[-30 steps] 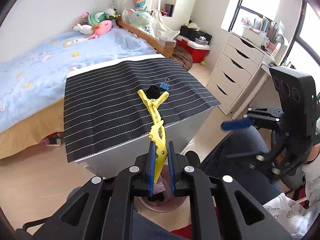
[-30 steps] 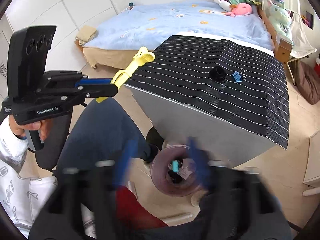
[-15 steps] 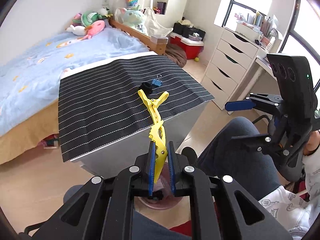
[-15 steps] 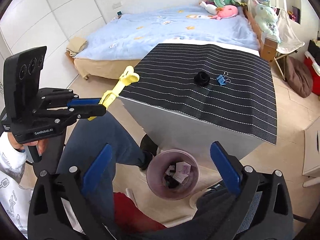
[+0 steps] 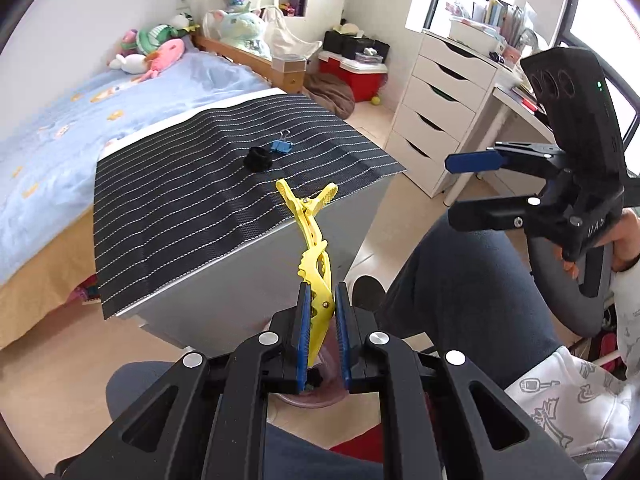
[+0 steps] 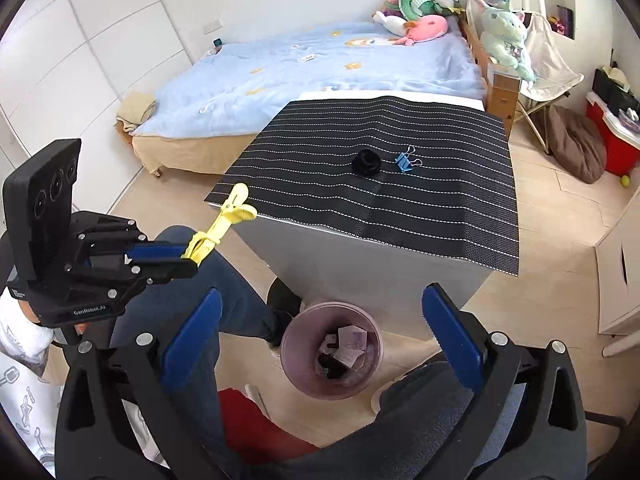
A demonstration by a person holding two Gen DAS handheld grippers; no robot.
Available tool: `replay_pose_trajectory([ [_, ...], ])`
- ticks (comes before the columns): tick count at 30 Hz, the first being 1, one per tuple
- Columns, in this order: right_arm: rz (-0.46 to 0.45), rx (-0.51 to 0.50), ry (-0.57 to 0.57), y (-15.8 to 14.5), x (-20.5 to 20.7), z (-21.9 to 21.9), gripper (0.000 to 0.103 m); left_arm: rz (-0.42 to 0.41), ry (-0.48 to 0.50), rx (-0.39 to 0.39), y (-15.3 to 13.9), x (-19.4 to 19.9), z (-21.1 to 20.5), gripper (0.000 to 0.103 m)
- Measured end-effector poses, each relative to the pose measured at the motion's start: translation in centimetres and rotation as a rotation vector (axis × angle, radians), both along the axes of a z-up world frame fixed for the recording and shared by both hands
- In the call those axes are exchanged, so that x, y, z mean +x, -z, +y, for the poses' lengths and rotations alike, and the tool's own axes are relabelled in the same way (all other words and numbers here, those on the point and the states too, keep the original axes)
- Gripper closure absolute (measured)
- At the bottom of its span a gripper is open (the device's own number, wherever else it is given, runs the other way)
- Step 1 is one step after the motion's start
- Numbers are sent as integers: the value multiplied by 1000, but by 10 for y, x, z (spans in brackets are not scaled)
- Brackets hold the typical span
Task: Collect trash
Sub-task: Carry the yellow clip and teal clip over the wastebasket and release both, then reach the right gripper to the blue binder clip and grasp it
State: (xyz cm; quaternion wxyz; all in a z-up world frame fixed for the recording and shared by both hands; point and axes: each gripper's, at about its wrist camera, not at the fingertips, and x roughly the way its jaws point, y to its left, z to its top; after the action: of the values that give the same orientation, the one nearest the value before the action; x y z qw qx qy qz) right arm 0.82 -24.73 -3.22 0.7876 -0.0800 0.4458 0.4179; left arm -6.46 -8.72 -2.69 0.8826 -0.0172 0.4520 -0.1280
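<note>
My left gripper [image 5: 320, 312] is shut on a long yellow hair clip [image 5: 310, 236], which sticks out forward beyond the pads; in the right wrist view the same gripper [image 6: 176, 258] holds the clip [image 6: 224, 220] out at the left, just off the table's near corner. My right gripper [image 6: 320, 336] stands wide open with nothing between its fingers, right above a pinkish translucent trash bin [image 6: 294, 356] on the floor that holds scraps. A black round object [image 6: 366, 162] and a blue binder clip [image 6: 405, 162] lie on the striped black mat [image 6: 440, 200].
The mat covers a grey table [image 6: 360, 268] beside a blue bed [image 6: 304, 76]. White drawers [image 5: 436, 108] and a desk stand at the right. The person's legs in dark trousers [image 5: 460, 280] flank the bin, with a black shoe [image 6: 284, 300] beside it.
The right gripper's jaws went from partly open and blurred to wide open, and it rose a little above the bin. The left gripper drifted sideways, still holding the yellow clip.
</note>
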Motion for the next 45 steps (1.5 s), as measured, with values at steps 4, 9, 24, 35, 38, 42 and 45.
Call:
replay_pose_trajectory([
  [4,-5,13,12,-4,1,-7,5,8,17,9,1,0,-6,91],
  [9,-6,25,31,-6,5,-13,5,12,19,15,4,3,-7,39],
  [24,-11,29,42,-4,6,-14,4,-75,-81,35,-4,4,11,8],
  [35,-79,39,36,-12,24,-3,4,-119,-134,9,-12,19,32,8],
  [38,-97,39,27,-19,37,2,4,-130,-134,14,-15,27,33,8],
  [42,-117,36,1,-26,60,15,4,-146,-144,10,-17,39,37,8],
  [45,-117,13,-11,-27,79,26,4,-149,-147,13,-17,48,40,8],
])
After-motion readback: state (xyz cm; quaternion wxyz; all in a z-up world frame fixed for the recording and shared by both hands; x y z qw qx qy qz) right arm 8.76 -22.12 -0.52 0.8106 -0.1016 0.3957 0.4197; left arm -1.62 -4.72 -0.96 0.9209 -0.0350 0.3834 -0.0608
